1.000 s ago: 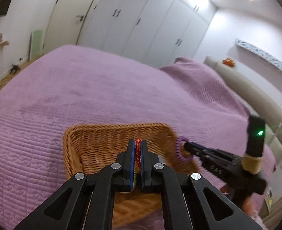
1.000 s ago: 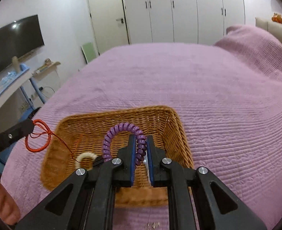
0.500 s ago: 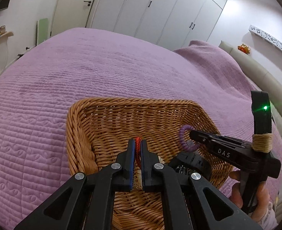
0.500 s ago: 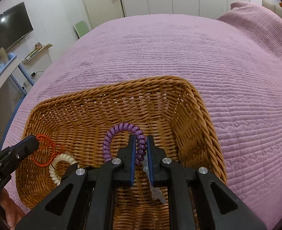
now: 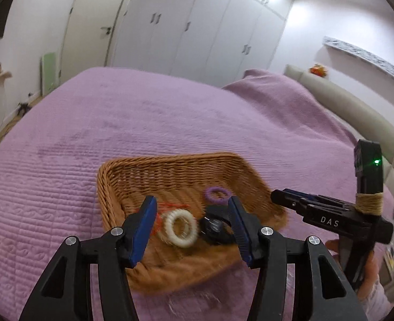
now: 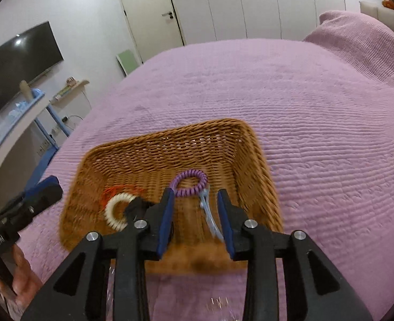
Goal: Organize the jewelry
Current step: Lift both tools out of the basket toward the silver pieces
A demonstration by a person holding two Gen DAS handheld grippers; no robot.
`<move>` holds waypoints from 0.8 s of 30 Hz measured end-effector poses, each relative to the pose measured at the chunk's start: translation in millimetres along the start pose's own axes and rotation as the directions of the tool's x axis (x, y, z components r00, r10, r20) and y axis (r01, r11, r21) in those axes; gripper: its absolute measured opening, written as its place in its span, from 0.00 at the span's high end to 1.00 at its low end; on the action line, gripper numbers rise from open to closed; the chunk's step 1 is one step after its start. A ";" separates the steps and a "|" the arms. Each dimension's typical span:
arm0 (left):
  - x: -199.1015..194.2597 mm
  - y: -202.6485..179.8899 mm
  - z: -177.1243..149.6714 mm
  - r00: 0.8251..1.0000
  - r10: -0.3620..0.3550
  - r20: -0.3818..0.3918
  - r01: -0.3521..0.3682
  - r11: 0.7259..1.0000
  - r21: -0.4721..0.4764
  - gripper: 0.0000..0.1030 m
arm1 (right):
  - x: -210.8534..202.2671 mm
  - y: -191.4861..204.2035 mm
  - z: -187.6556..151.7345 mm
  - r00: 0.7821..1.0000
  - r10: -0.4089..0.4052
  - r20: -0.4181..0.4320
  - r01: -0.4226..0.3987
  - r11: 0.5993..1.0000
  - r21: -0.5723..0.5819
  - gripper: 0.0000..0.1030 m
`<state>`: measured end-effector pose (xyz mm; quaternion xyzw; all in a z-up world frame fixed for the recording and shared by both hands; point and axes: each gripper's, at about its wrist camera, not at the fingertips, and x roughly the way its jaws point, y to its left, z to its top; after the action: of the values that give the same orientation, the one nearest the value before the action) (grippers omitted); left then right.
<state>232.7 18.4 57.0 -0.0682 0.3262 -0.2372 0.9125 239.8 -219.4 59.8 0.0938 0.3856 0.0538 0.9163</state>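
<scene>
A wicker basket (image 5: 170,165) (image 6: 148,155) lies on the purple bedspread. Inside it rest a purple coil band (image 5: 218,194) (image 6: 189,183), a white coil band (image 5: 181,228) (image 6: 116,208), a red cord (image 5: 167,205) (image 6: 114,191), a black piece (image 5: 213,226) and a pale blue strand (image 6: 209,214). My left gripper (image 5: 191,227) hovers above the basket's near side, its jaws opening, nothing pinched between them. My right gripper (image 6: 195,214) (image 5: 290,200) is over the near right part, jaws opening too; the purple band lies loose just beyond its fingertips.
The purple bedspread (image 6: 317,107) spreads wide around the basket. White wardrobe doors (image 5: 197,26) stand behind the bed, a padded headboard (image 5: 357,112) at right. A TV (image 6: 17,61) and a shelf with small items line the left wall.
Both grippers let go: the red cord dropped from the left one and the purple band from the right one into the basket. Both have pulled back from the basket.
</scene>
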 end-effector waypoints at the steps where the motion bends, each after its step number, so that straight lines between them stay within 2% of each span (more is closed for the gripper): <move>1: -10.4 -3.8 -3.2 1.000 -0.006 0.004 0.006 1.000 0.015 0.45 | -13.6 -0.6 -4.7 1.000 0.001 0.016 -0.001 1.000 -0.002 0.53; 7: -67.6 -12.1 -31.2 1.000 -0.004 0.006 0.004 0.998 0.064 0.45 | -77.2 -12.2 -42.1 0.996 0.000 0.084 0.000 1.000 -0.003 0.51; 12: -91.9 -13.2 -67.3 1.000 -0.007 -0.031 0.008 0.999 0.052 0.45 | -103.3 -14.0 -73.0 0.994 -0.019 0.112 0.023 0.999 -0.037 0.51; 18: -90.4 -26.0 -114.0 0.994 -0.014 -0.107 0.021 0.998 0.067 0.45 | -103.3 -18.6 -104.6 0.996 0.009 0.084 -0.003 0.998 -0.067 0.51; 24: -75.1 -42.7 -140.4 0.985 -0.027 -0.171 0.045 0.994 0.099 0.45 | -75.4 -27.5 -122.3 1.000 0.017 0.003 -0.017 0.996 -0.091 0.51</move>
<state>77.3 21.1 1.9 -0.0065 0.3885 -0.2750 0.8794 100.4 -243.2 22.7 0.0555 0.3801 0.0789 0.9199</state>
